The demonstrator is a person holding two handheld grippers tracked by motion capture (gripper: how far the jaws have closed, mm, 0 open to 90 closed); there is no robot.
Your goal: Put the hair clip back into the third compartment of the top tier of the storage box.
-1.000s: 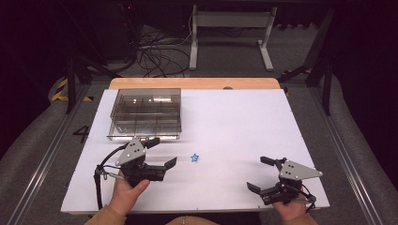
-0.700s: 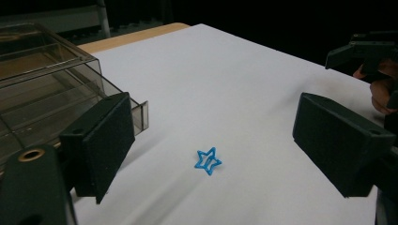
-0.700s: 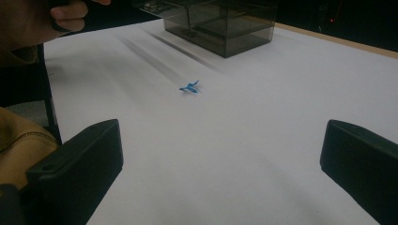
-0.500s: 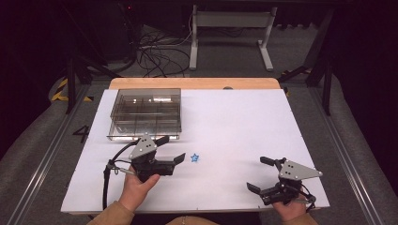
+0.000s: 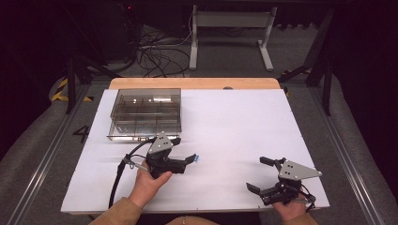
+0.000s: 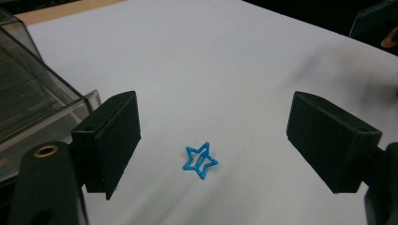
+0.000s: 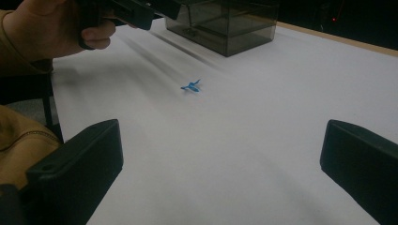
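A small blue star-shaped clip lies flat on the white table sheet; it also appears as the blue star in the high view and the star in the right gripper view. My left gripper is open, its jaws spread wide on either side of the star and just short of it. My right gripper is open near the table's front right, far from the star, with nothing between its jaws.
A smoky clear plastic box with inner compartments stands at the back left, close to the left gripper; its corner shows in the left gripper view. A wooden table edge runs along the back.
My left gripper has moved right and forward toward the blue star, so its open jaws now frame it. The right gripper has stayed in place.
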